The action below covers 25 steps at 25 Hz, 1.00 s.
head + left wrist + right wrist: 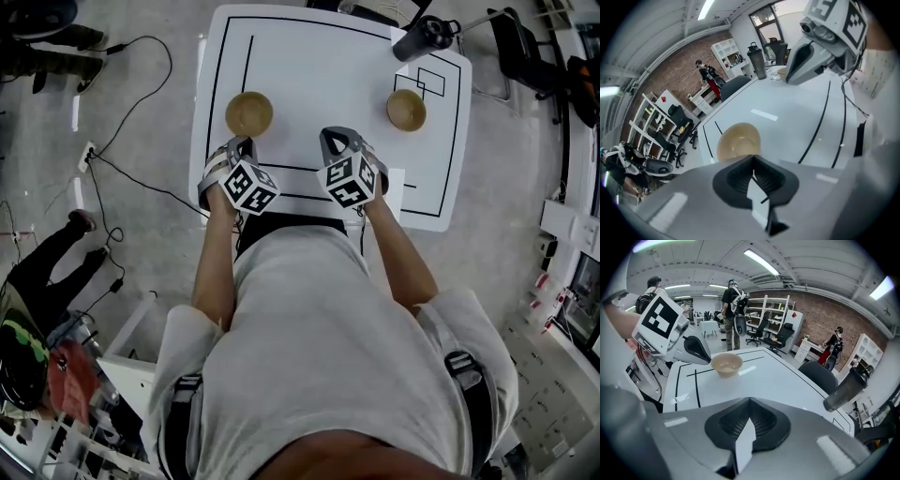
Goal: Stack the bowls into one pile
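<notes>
Empty left claw (240, 143) pressed together, just short of a tan round shallow bowl (248, 113), right claw (335, 137) likewise closed on nothing, second matching tan bowl (406, 110) well apart to the right, both upright on the white black-lined worktop (319, 75)

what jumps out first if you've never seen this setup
On the white table, a tan left bowl sits just ahead of the left gripper. A matching right bowl stands apart, ahead and right of the right gripper. Both grippers are shut and empty.
</notes>
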Each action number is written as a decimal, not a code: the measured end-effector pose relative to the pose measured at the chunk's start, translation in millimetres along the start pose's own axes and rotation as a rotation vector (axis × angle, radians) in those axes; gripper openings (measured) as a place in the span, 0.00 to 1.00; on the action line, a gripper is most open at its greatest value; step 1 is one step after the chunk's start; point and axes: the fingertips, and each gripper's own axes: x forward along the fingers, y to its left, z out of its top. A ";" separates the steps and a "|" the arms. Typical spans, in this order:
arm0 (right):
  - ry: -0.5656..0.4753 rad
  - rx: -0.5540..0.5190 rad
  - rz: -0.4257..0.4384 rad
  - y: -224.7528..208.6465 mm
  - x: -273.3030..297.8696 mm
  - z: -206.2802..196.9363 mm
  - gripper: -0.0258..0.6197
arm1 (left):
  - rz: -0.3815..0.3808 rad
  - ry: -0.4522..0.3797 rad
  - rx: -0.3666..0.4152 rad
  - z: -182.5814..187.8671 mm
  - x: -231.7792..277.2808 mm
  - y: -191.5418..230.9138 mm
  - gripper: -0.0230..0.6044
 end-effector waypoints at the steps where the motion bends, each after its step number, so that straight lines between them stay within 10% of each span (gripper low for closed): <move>1: 0.002 0.006 -0.003 -1.0 -1.5 -2.2 0.04 | 0.001 0.005 0.017 0.4 1.7 -1.1 0.04; 9: 0.010 0.054 -0.040 -10.2 -13.5 -12.1 0.04 | -0.026 0.039 0.149 4.9 18.7 -15.1 0.22; 25: 0.032 0.056 -0.091 -1.0 -33.0 -14.8 0.04 | 0.051 0.020 0.280 15.8 17.5 -9.4 0.05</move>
